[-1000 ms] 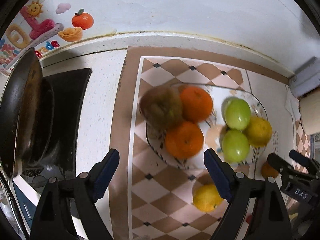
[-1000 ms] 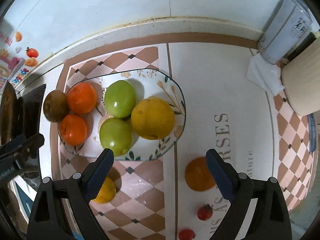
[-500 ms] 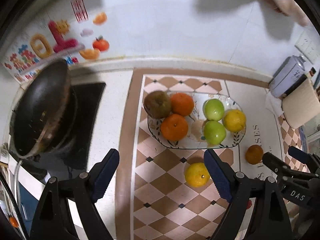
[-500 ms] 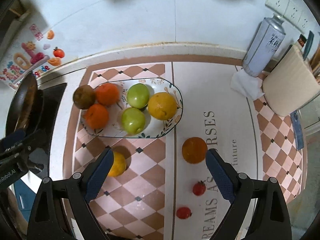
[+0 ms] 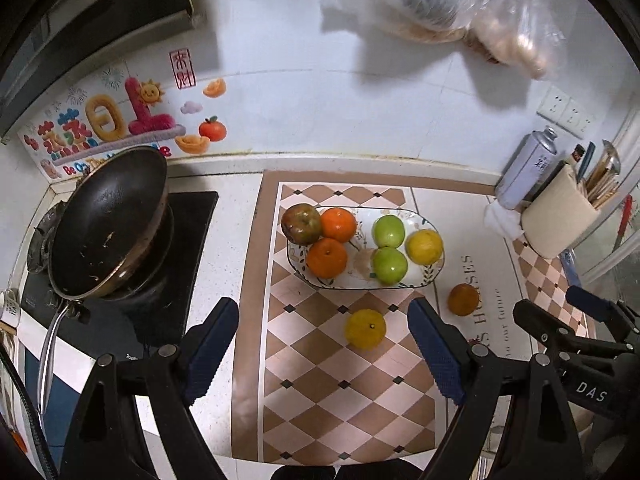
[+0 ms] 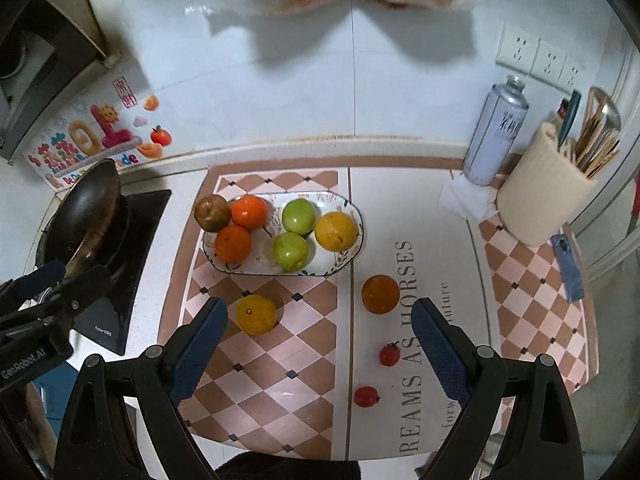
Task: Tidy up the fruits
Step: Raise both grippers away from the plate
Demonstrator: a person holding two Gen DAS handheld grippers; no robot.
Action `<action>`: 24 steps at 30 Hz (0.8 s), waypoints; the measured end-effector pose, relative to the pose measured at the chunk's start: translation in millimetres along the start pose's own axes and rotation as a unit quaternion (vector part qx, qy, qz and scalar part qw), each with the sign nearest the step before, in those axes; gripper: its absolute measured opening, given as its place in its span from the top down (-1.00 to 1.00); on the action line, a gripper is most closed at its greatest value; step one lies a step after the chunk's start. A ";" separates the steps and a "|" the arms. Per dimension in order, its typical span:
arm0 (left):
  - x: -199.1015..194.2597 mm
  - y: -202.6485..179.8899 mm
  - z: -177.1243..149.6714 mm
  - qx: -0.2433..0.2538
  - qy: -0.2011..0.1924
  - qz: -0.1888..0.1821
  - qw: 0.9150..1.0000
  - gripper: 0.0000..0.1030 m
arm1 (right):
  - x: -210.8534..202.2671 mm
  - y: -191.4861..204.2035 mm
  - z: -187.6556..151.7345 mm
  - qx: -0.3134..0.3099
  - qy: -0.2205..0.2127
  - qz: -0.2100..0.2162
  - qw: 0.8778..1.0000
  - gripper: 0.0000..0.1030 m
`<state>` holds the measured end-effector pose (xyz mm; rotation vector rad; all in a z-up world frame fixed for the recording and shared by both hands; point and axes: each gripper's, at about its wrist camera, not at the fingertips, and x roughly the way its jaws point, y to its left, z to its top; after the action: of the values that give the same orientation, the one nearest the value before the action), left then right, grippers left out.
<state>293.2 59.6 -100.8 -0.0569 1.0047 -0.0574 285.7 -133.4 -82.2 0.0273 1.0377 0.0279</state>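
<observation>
You can read "DREAMS AS HORSES" and "future" on the counter mat (image 6: 404, 312), "DAS" on the right gripper (image 5: 588, 394) seen from the left wrist camera, "GenRobot.AI" on the left gripper (image 6: 24, 364) seen from the right, and "10" on the wall sticker (image 5: 120, 120).

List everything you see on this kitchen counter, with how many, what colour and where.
Plate: one, white with leaf pattern, on the checkered mat.
Oranges: two, orange, left part of the plate.
Green apples: two, green, middle of the plate.
Yellow fruit: one, right end of the plate.
Brownish apple: one, at the plate's left rim.
Loose yellow fruit: one, on the mat in front of the plate.
Loose orange: one, dark orange, on the mat's lettering.
Small tomatoes: two, red, nearer the camera.
Pan: one, black, on the stove, left.
Spray can: one, pale, back right.
Utensil holder: one, cream, far right.
Left claw: open, empty.
Right claw: open, empty.
</observation>
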 end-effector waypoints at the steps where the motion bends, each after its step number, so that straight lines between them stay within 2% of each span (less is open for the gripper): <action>1: -4.9 -0.6 -1.2 0.000 -0.002 -0.002 1.000 -0.68 | -4.8 0.6 -1.0 0.000 -0.004 0.001 1.000 -0.85; 6: -28.3 -2.7 -4.0 0.004 -0.026 -0.004 1.000 -0.68 | -29.4 3.7 -7.0 0.000 -0.023 0.005 1.000 -0.85; 11: -34.3 -4.8 -6.2 0.007 -0.030 -0.005 1.000 -0.68 | -36.8 5.3 -10.0 0.004 -0.026 0.012 1.000 -0.85; 17: -26.8 -6.4 -5.6 0.008 -0.022 -0.006 1.000 -0.68 | -30.0 4.2 -6.9 0.013 -0.022 0.027 0.999 -0.85; 21: -6.1 -6.9 -1.5 0.006 -0.004 -0.002 1.000 -0.68 | -12.6 -10.1 -1.1 0.040 -0.007 0.046 0.998 -0.85; 24: 22.3 -7.7 2.3 0.013 0.024 0.003 1.000 -0.98 | 15.7 -34.2 2.4 0.066 0.017 0.037 0.997 -0.85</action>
<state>306.9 50.3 -117.8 -0.0290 1.0513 -0.0655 296.2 -167.0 -95.7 0.1869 1.0708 0.0275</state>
